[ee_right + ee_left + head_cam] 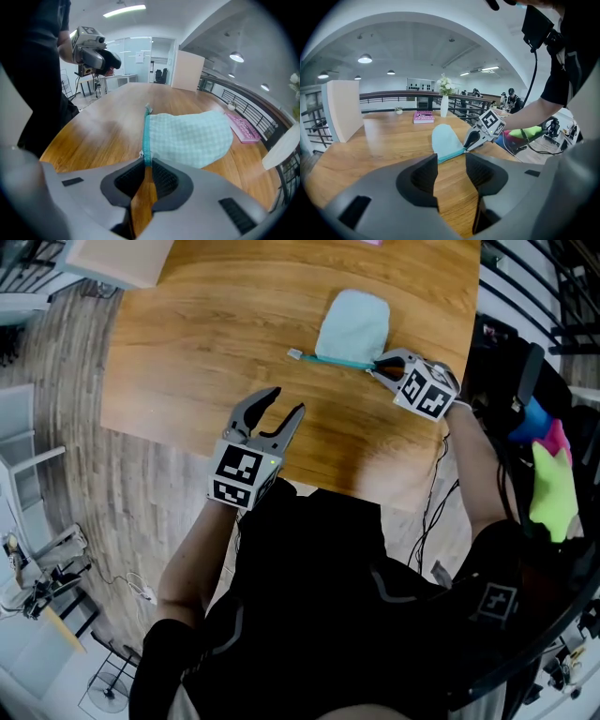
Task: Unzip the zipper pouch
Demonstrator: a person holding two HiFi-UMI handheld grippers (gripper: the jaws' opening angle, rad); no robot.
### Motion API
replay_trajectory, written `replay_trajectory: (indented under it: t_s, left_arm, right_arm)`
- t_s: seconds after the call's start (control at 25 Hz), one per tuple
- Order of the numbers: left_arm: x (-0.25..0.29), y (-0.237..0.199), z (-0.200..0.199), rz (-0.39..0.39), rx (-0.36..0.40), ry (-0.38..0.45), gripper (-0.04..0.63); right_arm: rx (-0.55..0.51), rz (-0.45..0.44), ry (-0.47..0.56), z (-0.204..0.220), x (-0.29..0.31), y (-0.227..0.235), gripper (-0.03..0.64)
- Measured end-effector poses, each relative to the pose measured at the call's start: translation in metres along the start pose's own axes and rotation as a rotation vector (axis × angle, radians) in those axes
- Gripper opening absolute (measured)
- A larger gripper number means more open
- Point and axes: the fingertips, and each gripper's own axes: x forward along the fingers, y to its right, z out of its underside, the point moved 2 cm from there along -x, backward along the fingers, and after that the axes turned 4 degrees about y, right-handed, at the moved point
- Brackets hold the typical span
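Right gripper (pixel 377 366), tipped steeply down at upper right, pinches the teal edge of the soft checked zipper pouch (pixel 354 324); left gripper (pixel 288 400) gapes empty, centre.

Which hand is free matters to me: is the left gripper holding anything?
No, the left gripper has its tongs apart with only the table showing between them; the pouch lies farther ahead.

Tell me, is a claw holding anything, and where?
The right gripper pinches the zipper pouch by the end of its teal zipper. The left gripper holds nothing.
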Motion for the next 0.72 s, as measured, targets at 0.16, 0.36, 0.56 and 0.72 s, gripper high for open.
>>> replay_trajectory:
  t_s: [0.16,0.36,0.56,0.72]
  left_arm:
    - [0.001,0.005,-0.012,0.029,0.014,0.013,0.207]
    - [-0.005,0.006,-0.029,0.059,0.057,0.034,0.207]
    - [-0.012,0.008,-0.048,0.090,0.089,0.062,0.207]
    - [-0.016,0.021,-0.070,0.124,0.219,0.107,0.207]
  right_arm:
    - [0.126,0.020,0.073,-0.016,-0.011,-0.001,0.055]
    - [0.289,0.058,0.184,-0.047,-0.031,-0.002,0.055]
    - [0.393,0.102,0.265,-0.086,-0.065,-0.007,0.055]
    - [0.459,0.145,0.312,-0.115,-0.098,-0.010,0.054]
